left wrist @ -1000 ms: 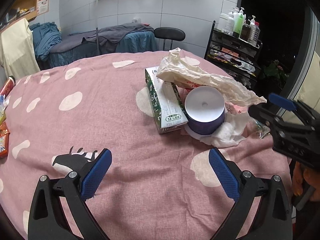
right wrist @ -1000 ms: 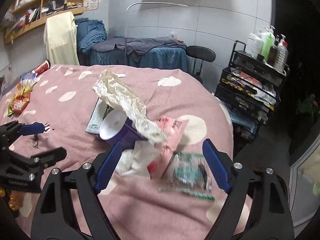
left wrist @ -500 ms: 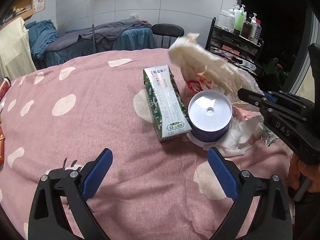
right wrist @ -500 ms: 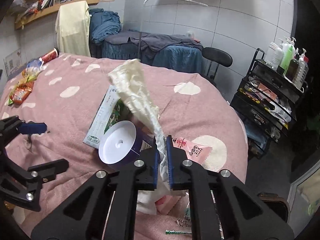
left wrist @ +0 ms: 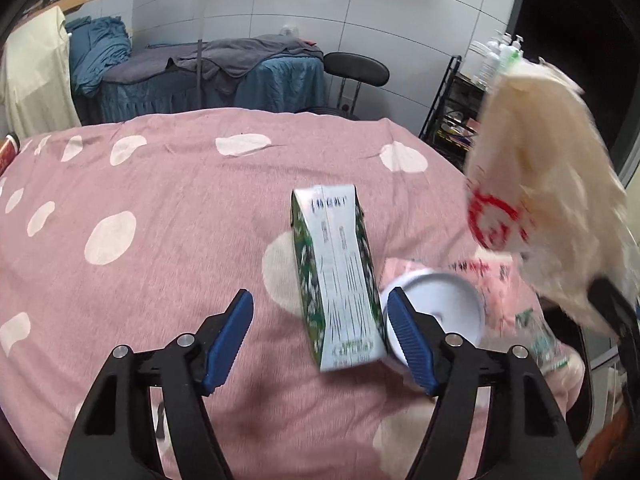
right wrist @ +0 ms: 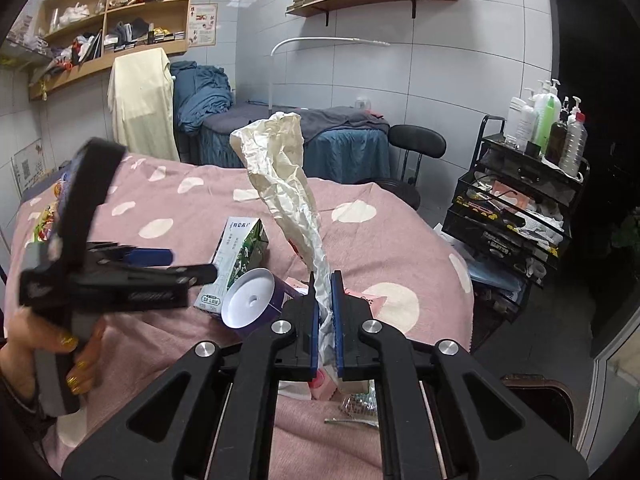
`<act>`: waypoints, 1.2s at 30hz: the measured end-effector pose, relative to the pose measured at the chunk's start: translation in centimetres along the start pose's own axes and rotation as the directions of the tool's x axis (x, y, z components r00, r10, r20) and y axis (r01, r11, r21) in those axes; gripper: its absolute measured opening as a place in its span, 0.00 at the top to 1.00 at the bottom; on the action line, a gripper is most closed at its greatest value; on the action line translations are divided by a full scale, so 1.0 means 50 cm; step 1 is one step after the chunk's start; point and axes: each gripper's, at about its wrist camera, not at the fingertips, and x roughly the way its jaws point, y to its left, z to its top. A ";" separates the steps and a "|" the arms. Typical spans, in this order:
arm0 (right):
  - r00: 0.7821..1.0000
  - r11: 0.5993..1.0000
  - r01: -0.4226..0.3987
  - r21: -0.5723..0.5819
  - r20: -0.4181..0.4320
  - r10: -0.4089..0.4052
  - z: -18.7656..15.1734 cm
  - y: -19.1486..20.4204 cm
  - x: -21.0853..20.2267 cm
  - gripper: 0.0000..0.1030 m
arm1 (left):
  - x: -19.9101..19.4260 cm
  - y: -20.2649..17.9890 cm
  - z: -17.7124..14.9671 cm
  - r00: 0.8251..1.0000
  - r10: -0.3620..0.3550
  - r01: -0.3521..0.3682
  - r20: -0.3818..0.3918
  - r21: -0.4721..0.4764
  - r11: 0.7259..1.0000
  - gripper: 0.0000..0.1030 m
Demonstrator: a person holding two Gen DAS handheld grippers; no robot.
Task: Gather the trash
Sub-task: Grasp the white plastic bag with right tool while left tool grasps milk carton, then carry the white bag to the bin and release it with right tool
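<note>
My right gripper point(right wrist: 325, 312) is shut on a crumpled cream plastic bag point(right wrist: 286, 176) and holds it up above the table; the bag, with a red print, also shows blurred at the right of the left wrist view point(left wrist: 536, 208). My left gripper point(left wrist: 318, 336) is open, its fingers on either side of the near end of a green-and-white carton point(left wrist: 336, 276) lying on the pink cloth. A purple tub with a white lid point(left wrist: 440, 312) lies on its side right of the carton. The carton point(right wrist: 240, 252) and tub point(right wrist: 256, 304) also show in the right wrist view.
The table has a pink cloth with white spots point(left wrist: 140, 208). Pink wrappers and tissue point(left wrist: 500, 276) lie by the tub near the right edge. Snack packets point(right wrist: 44, 220) lie at the far left. A black chair point(left wrist: 356, 70) and a rack with bottles point(right wrist: 532, 184) stand beyond.
My right gripper has lifted the cream bag higher off the pile. My left gripper has moved forward to the carton and now straddles its near end.
</note>
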 end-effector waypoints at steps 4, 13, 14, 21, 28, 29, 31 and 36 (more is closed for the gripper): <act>1.000 1.000 -0.001 0.025 0.004 0.001 -0.009 -0.009 -0.017 0.93 | 0.036 -0.014 0.038 1.000 0.017 -0.017 -0.015 -0.006 1.000 0.33; 1.000 0.996 0.022 0.087 0.014 -0.024 -0.033 -0.044 -0.058 0.93 | 0.134 -0.026 0.056 0.989 0.065 -0.064 -0.131 0.010 0.998 0.47; 1.000 0.995 0.026 0.096 0.015 -0.027 -0.037 -0.050 -0.062 0.93 | 0.132 -0.024 0.054 0.990 0.057 -0.057 -0.128 0.004 0.998 0.47; 0.999 0.986 0.026 0.162 0.042 -0.033 -0.056 -0.081 -0.088 0.93 | 0.075 -0.012 0.047 0.996 0.070 -0.071 -0.050 -0.008 0.997 0.51; 0.998 0.980 0.033 0.196 0.053 -0.044 -0.074 -0.096 -0.115 0.93 | -0.030 0.015 0.025 0.999 0.024 -0.020 0.048 -0.065 0.998 0.51; 0.997 0.979 0.035 0.199 0.054 -0.047 -0.076 -0.097 -0.118 0.93 | -0.046 0.015 0.018 0.998 0.019 -0.015 0.062 -0.066 0.998 0.51; 0.997 0.977 0.036 0.211 0.054 -0.049 -0.083 -0.103 -0.125 0.93 | -0.078 0.012 0.003 0.996 0.007 -0.002 0.089 -0.063 0.998 0.51; 0.996 0.971 0.050 0.235 0.054 -0.064 -0.101 -0.116 -0.151 0.93 | -0.130 -0.010 -0.032 0.992 -0.031 0.036 0.122 -0.038 0.999 0.51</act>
